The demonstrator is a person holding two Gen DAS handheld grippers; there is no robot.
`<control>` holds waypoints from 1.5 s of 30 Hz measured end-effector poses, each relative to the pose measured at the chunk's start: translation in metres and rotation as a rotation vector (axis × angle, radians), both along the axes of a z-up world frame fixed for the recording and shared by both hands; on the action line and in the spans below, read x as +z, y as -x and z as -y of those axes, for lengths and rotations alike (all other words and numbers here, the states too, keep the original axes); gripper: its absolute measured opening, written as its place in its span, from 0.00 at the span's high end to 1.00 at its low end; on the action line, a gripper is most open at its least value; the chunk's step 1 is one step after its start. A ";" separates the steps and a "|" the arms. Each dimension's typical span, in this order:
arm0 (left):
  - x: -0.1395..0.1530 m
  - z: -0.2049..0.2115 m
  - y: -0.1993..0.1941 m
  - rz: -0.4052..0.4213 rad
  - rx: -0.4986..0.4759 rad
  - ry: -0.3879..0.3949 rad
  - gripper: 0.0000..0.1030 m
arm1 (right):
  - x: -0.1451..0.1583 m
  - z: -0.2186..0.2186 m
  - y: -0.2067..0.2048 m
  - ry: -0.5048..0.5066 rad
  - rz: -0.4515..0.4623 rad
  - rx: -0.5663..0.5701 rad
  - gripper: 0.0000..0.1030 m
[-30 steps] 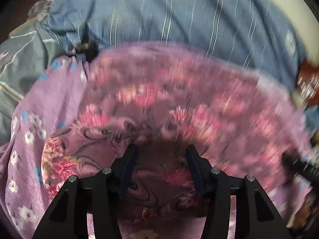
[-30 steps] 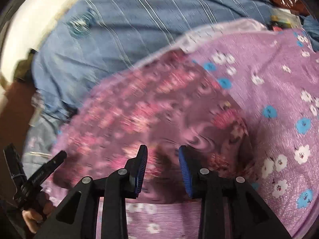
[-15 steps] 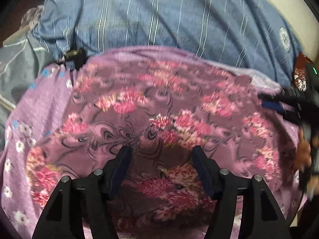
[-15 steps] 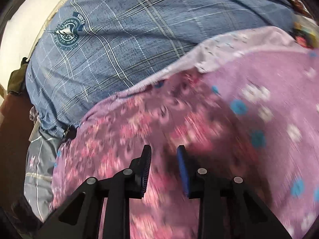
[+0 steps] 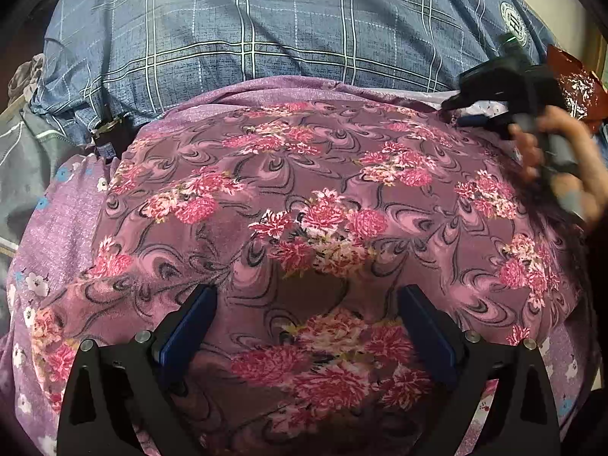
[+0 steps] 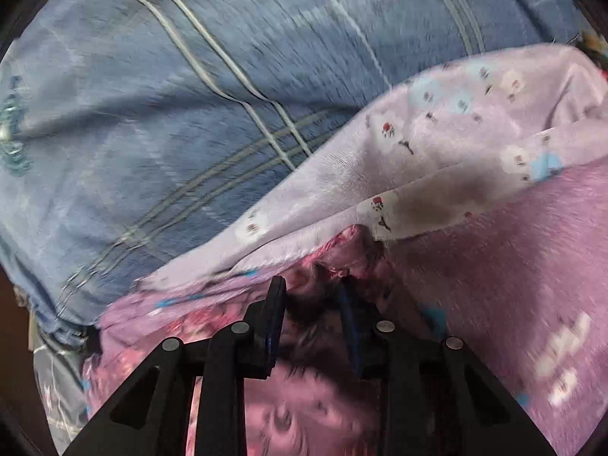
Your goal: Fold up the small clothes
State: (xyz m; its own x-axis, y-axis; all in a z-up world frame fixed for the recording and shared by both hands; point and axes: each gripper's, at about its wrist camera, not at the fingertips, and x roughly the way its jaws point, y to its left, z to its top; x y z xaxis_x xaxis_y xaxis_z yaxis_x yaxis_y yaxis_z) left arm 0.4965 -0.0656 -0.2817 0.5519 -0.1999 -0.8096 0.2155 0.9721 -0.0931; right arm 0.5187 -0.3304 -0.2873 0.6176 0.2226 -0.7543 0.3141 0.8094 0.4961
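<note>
In the left wrist view, the left claw [image 5: 306, 336] is hanging spread wide over the near part of the floral garment [image 5: 326, 205], its jaws having just been opening; the cloth is lying under and between them but the pads are not pressing it. The garment is lying mostly flat on a lilac flowered sheet [image 5: 57, 224], with a blue checked cloth [image 5: 247, 38] beyond. At the far right corner, a hand [image 5: 562, 159] is holding the right claw [image 5: 467, 112] at the garment's edge.

In the right wrist view, blurred by motion, the right claw is standing narrowly parted with a bunched dark-pink fold of the garment [image 6: 334, 262] between its pads; they seem to be pinching it, though the blur leaves this uncertain. A pale turned-up edge of the sheet [image 6: 380, 174] is lying just beyond.

The risk, as I judge it: the right claw is catching the sheet along with the garment, dragging both, or the thin fold is slipping free mid-pull and spoiling the fold.
</note>
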 end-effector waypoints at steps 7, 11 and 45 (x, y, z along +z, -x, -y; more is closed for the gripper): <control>0.024 -0.024 0.004 -0.003 0.122 0.096 0.06 | 0.049 -0.059 0.091 0.008 0.117 0.230 0.65; 0.043 -0.058 0.016 0.108 0.314 0.042 0.07 | 0.052 -0.102 0.132 0.006 0.118 0.334 0.62; 0.024 -0.103 0.012 -0.048 0.469 -0.033 0.10 | 0.029 -0.250 -0.007 0.046 0.068 0.484 0.60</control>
